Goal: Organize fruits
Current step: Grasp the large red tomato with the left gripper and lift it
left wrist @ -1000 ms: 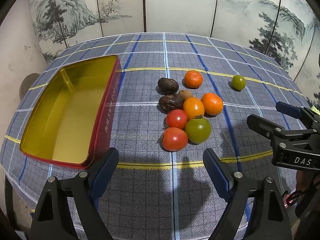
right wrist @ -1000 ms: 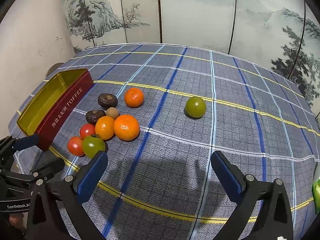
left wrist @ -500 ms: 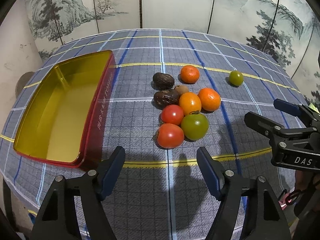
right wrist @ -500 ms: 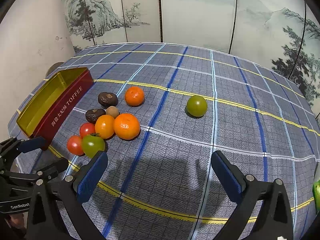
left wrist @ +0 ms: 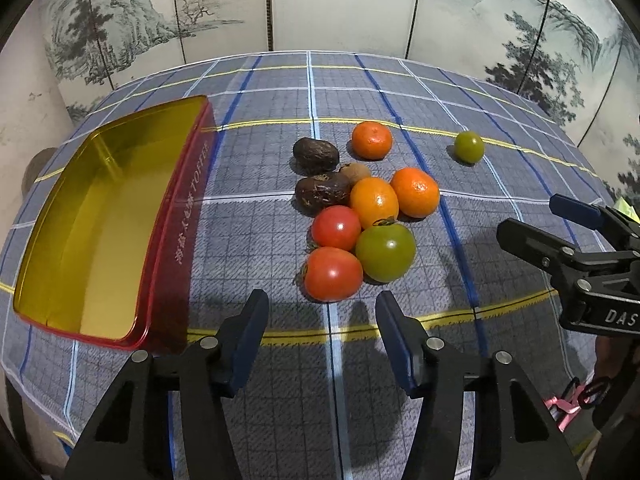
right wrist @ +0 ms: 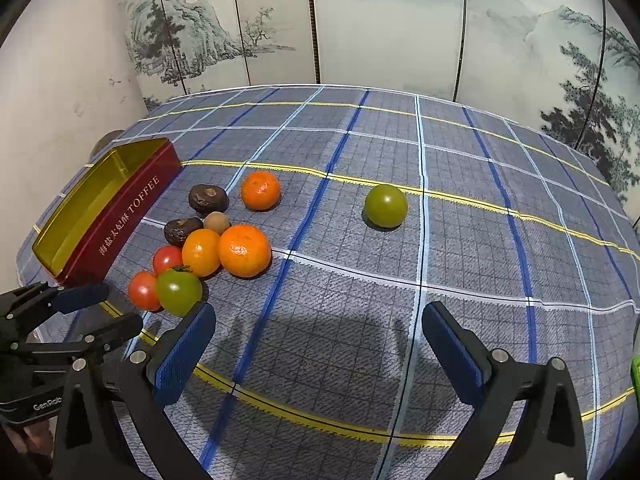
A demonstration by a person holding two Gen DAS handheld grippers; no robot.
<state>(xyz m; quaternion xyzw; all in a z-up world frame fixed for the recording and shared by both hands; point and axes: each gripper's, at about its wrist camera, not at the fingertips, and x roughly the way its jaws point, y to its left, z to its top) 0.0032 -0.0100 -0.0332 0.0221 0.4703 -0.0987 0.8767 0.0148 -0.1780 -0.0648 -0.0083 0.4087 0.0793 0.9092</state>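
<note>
A cluster of fruit lies mid-table: a red tomato point(left wrist: 333, 274) nearest me, a second red tomato point(left wrist: 336, 227), a green tomato point(left wrist: 385, 249), oranges point(left wrist: 415, 192), two dark wrinkled fruits point(left wrist: 321, 195) and a small brown one. A lone green fruit point(right wrist: 385, 205) sits apart to the right. An empty red and gold toffee tin point(left wrist: 52, 240) lies left of the cluster. My left gripper point(left wrist: 322, 322) is open, just short of the nearest red tomato. My right gripper point(right wrist: 318, 338) is open and empty, over bare cloth right of the cluster.
The table has a blue-grey checked cloth point(right wrist: 460, 264). A painted folding screen point(left wrist: 340, 4) stands behind it. The right gripper body point(left wrist: 580, 264) shows at the right edge of the left wrist view. A green object point(right wrist: 635, 372) peeks in at the right edge.
My left gripper has moved forward toward the fruit cluster and its fingers have narrowed while staying open. The right gripper has barely moved.
</note>
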